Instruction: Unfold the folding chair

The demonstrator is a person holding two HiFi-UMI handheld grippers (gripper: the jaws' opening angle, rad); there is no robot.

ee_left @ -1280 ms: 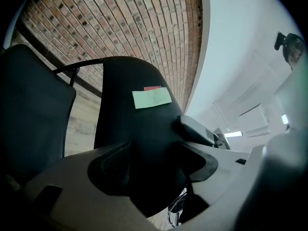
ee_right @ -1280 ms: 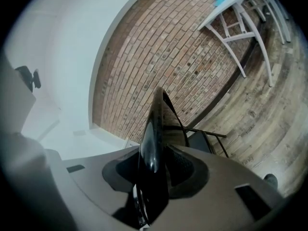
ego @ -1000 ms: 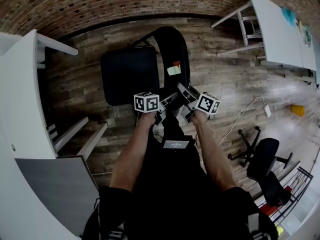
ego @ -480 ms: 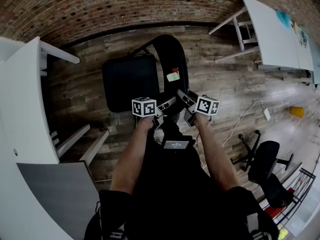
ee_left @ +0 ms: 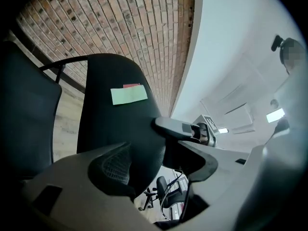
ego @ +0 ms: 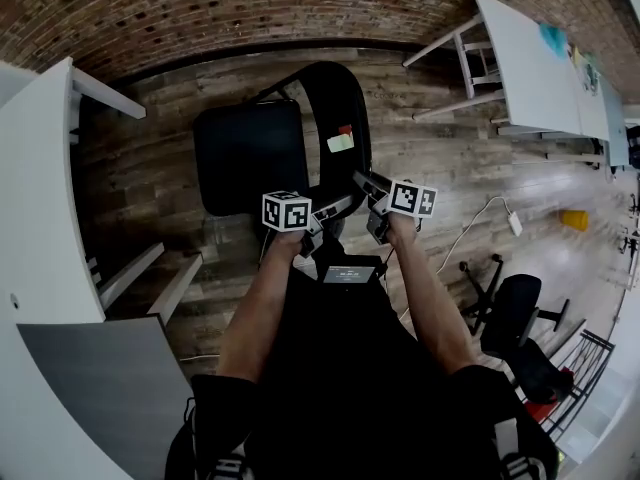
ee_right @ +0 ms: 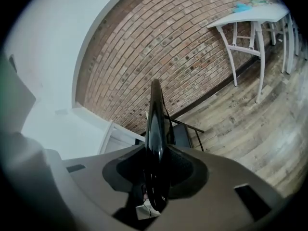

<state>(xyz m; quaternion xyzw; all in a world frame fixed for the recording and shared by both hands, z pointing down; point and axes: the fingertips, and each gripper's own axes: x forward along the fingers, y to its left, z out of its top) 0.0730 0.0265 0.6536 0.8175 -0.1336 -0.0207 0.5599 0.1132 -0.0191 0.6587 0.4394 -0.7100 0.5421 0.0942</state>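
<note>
The black folding chair stands on the wooden floor, its seat [ego: 245, 153] to the left and its curved backrest [ego: 335, 108] carrying a green and a red sticky note [ego: 342, 140]. My left gripper [ego: 325, 213] grips the backrest's near end from the left; in the left gripper view the backrest [ee_left: 120, 124] fills the space between its wide-set jaws [ee_left: 154, 162]. My right gripper [ego: 368, 190] is shut on the same end from the right. In the right gripper view the thin backrest edge [ee_right: 155, 124] stands pinched between the pads [ee_right: 156, 177].
A white table [ego: 40, 198] runs along the left, with a grey panel [ego: 100, 378] below it. A second white table [ego: 540, 68] stands at the upper right. A black office chair [ego: 510, 313], a white cable with an adapter [ego: 513, 223] and a yellow object [ego: 572, 218] lie right.
Both grippers keep their hold on the backrest. The left hand has risen slightly with it and the right gripper has tilted a little; the chair has shifted slightly left in the head view.
</note>
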